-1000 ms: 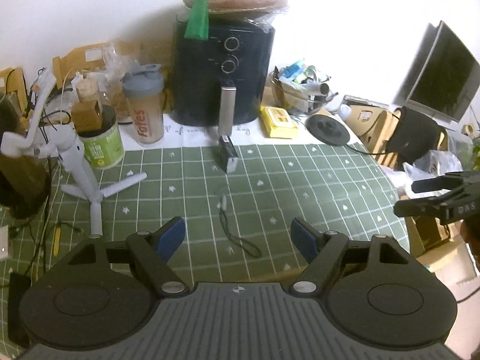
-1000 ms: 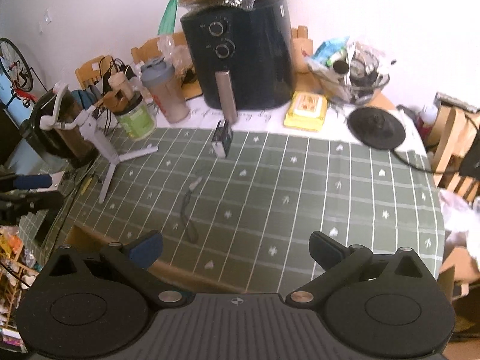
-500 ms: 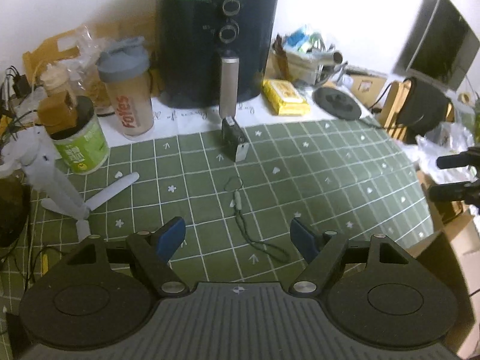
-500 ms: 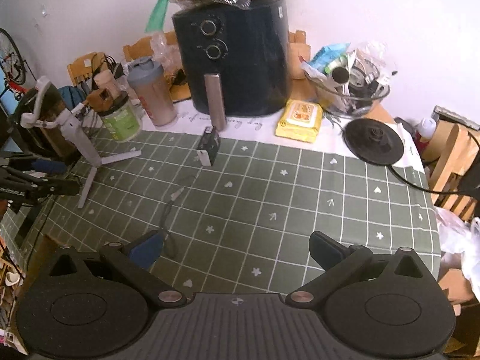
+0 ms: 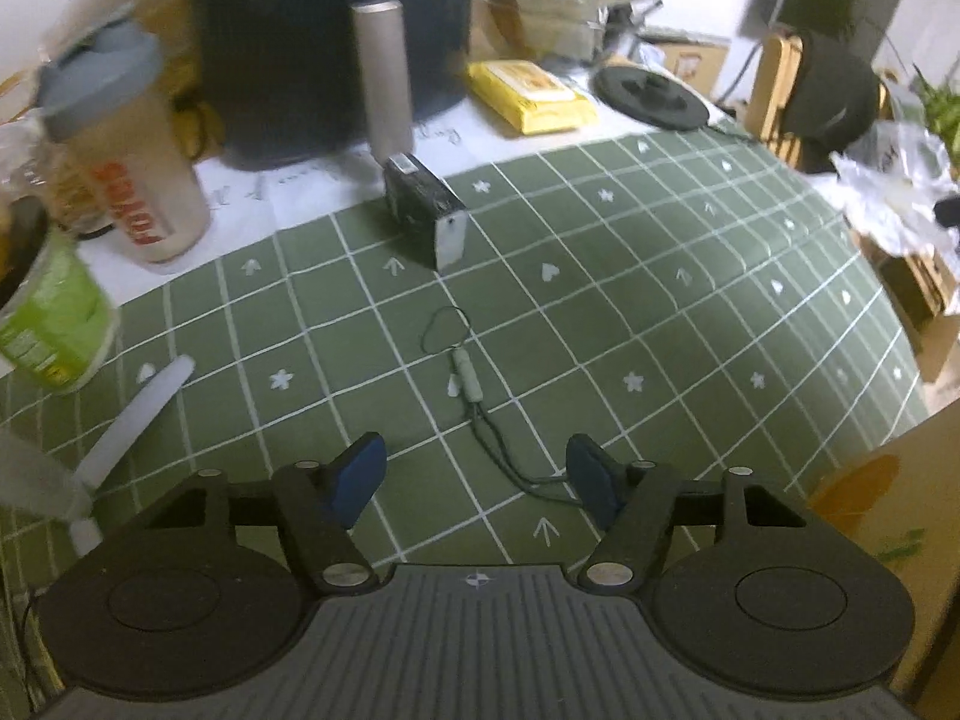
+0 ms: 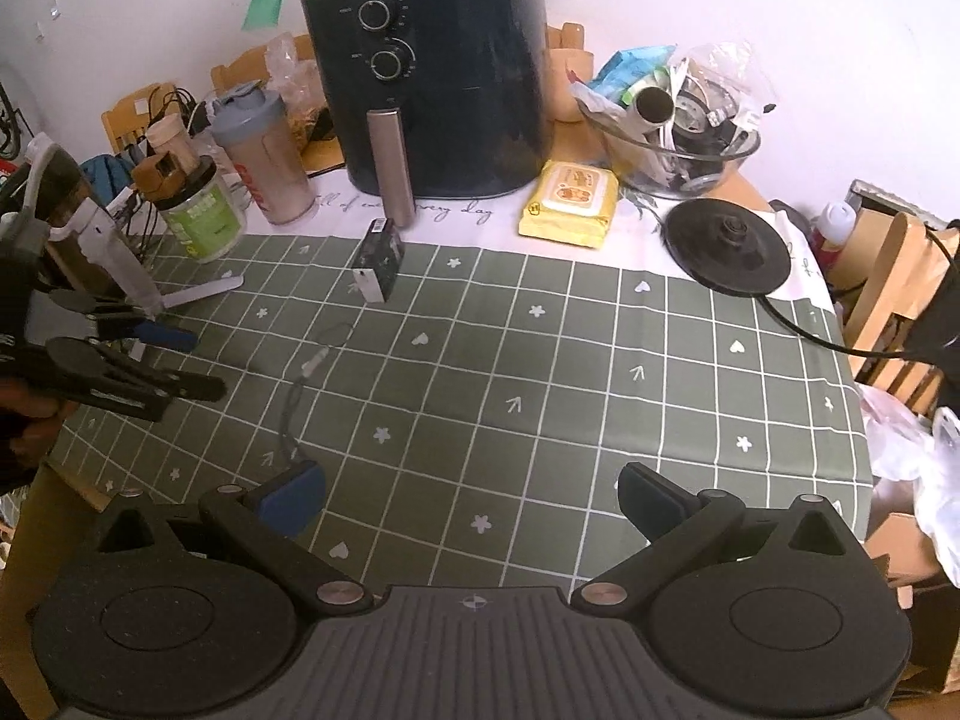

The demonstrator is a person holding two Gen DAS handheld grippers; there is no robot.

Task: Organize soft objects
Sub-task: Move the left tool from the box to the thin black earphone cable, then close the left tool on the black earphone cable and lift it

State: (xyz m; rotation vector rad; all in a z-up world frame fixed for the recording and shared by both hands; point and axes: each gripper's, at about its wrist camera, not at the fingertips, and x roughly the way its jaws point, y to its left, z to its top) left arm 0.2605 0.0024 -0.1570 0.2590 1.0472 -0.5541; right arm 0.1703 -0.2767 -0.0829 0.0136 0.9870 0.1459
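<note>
Green checked tablecloth (image 5: 690,276) with white grid, small hearts, stars and arrows spreads under both grippers. Thin dark cord (image 5: 480,420) lies on it between the left gripper (image 5: 474,471) fingers, far end looping ahead of them; jaws partway apart, just been closing, pads not on it. Right gripper (image 6: 471,495) wide apart, holding nothing, cord just beyond its left fingertip. Past the fingers: black air fryer (image 6: 438,78), shaker bottle (image 5: 126,156) with red lettering, unreadable, yellow wipes pack (image 6: 570,204), white wall.
</note>
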